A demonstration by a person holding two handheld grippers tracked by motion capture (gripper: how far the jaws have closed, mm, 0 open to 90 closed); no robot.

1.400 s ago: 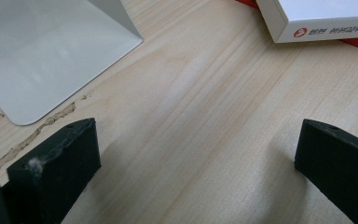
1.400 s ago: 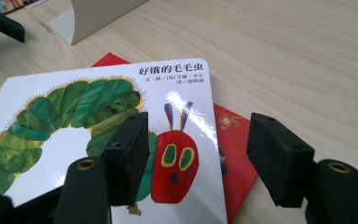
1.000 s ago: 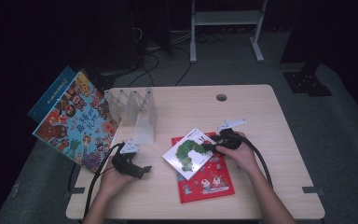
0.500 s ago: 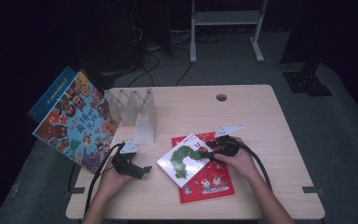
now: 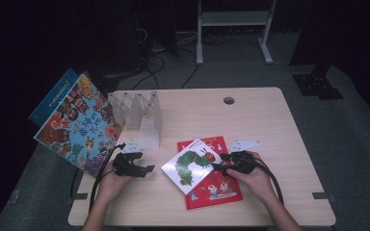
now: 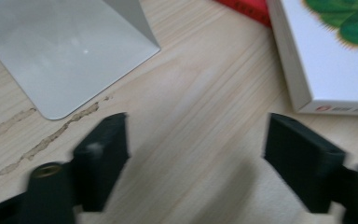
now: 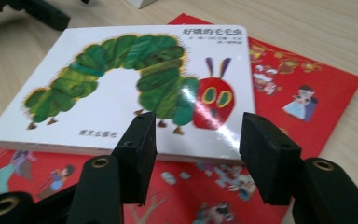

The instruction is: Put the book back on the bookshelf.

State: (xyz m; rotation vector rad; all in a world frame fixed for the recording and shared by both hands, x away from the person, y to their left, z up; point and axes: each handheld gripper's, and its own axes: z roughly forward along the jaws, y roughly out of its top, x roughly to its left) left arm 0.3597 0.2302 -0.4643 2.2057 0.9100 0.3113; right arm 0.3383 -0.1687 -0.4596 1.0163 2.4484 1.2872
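A white caterpillar book [image 5: 191,163] lies askew on top of a red picture book [image 5: 217,187] at the table's front middle. My right gripper [image 5: 218,166] is at the white book's right edge. In the right gripper view its jaws stand apart over that book's near edge [image 7: 121,151], not clamping it; they have just been closing a little. My left gripper [image 5: 147,169] rests low on the wood left of the book. Its jaws [image 6: 196,144] are open, with bare table between them, and have just been closing. The white book's corner [image 6: 307,88] lies just beyond its right jaw.
A clear divider rack [image 5: 137,108] on a pale base plate [image 6: 65,51] stands at the back left. A colourful book [image 5: 77,122] and a blue one [image 5: 58,94] lean off the table's left edge. The table [image 5: 270,125] has a cable hole [image 5: 229,100].
My right hand has moved left, and the white book has slid left with it over the red book, closer to my left gripper. The left hand has stayed in place.
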